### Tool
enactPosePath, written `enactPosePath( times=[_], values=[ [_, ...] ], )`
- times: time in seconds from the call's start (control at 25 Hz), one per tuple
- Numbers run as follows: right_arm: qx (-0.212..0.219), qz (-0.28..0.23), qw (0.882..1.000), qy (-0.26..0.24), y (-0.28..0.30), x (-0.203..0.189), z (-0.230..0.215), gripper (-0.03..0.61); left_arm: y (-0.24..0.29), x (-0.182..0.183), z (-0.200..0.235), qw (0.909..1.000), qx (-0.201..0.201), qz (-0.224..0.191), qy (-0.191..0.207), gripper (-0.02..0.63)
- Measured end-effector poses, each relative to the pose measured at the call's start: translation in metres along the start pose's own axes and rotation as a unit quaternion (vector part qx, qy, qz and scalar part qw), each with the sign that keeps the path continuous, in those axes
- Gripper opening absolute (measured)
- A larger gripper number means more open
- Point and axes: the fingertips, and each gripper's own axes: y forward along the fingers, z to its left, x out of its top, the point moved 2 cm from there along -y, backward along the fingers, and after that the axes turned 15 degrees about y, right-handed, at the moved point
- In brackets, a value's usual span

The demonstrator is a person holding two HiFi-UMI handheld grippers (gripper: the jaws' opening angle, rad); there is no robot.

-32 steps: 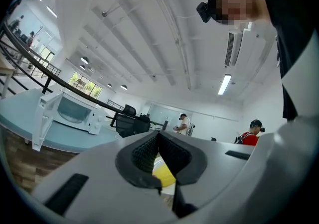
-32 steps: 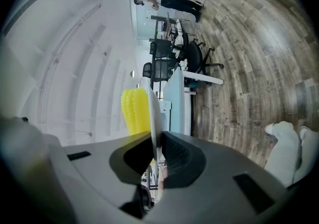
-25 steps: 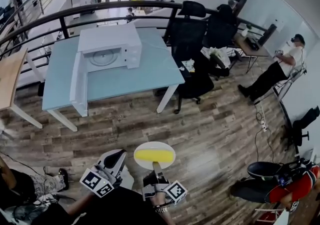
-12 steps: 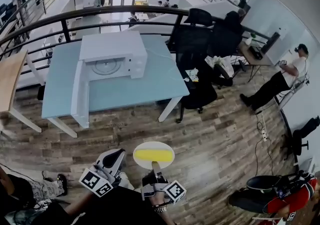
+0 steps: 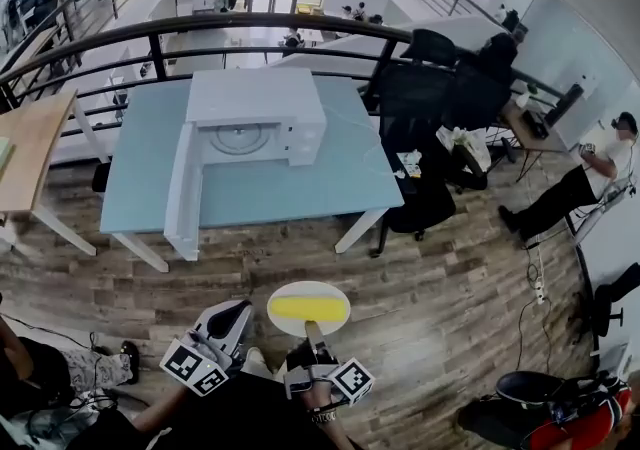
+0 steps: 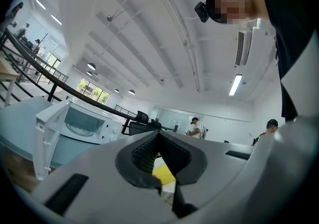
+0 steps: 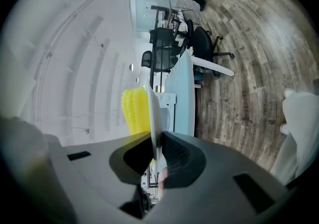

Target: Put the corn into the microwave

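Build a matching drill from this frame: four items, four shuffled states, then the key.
Items
1. corn
2. plate
3. microwave
4. left gripper

States
A. stands on the blue table, door swung open
B. clamped at its rim by the right gripper
C. lies on the plate
D. jaws together, nothing between them

Pairs: 1-C, 2-B, 3-A, 4-D

Yellow corn (image 5: 308, 309) on a white plate (image 5: 308, 288); white microwave (image 5: 255, 98) on pale-blue table (image 5: 300, 188).
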Motion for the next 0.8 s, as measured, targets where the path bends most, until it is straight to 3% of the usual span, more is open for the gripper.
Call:
enactPosePath(
  times=[0.8],
  values=[
    [-0.017,0.103,0.994,-0.007,0.091,-0.030,0.003,0.032,-0.007,-0.005,0.066,0.9952,0.097,0.002,0.011,0.003]
  ],
)
